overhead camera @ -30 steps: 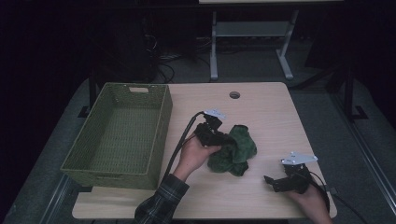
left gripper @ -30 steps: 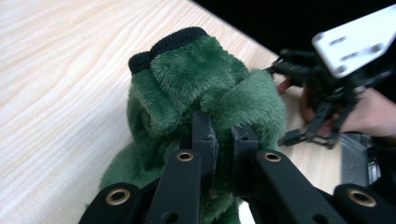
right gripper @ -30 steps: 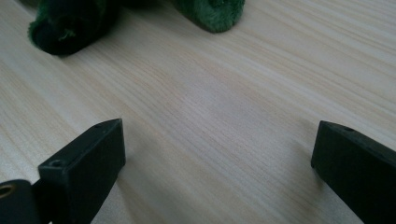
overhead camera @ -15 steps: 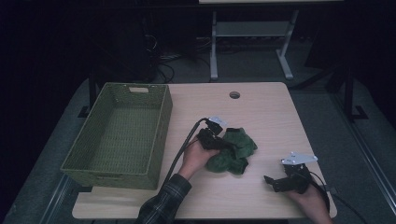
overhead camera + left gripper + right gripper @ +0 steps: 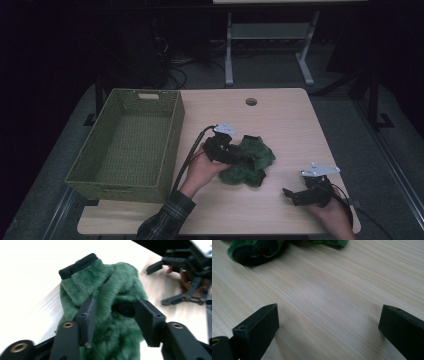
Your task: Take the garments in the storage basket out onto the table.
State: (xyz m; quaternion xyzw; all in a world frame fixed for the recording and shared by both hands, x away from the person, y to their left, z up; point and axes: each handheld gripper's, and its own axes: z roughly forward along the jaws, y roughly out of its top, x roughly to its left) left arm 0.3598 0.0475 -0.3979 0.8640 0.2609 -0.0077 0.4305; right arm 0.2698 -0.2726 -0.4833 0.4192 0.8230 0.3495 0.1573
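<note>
A green fuzzy garment (image 5: pixel 252 160) with black trim lies crumpled at the middle of the wooden table (image 5: pixel 280 120). My left gripper (image 5: pixel 234 153) is at its left edge. In the left gripper view the jaws (image 5: pixel 113 315) stand apart with green fleece (image 5: pixel 110 285) bulging between them. They have just been opening, and the pads are not pressing on the fabric. My right gripper (image 5: pixel 292 194) rests near the table's front right edge, wide open over bare wood (image 5: pixel 327 322). A corner of the garment (image 5: pixel 254 250) lies beyond it.
A large green woven basket (image 5: pixel 172 135), with nothing in it, stands on the left part of the table. There is a round cable hole (image 5: pixel 251 101) near the table's back edge. Behind the table, in the dark, are a metal stand (image 5: pixel 270 35) and cables on the floor.
The left gripper's jaws have spread apart from their shut position over the garment, and the hand has shifted slightly. The right gripper has not moved.
</note>
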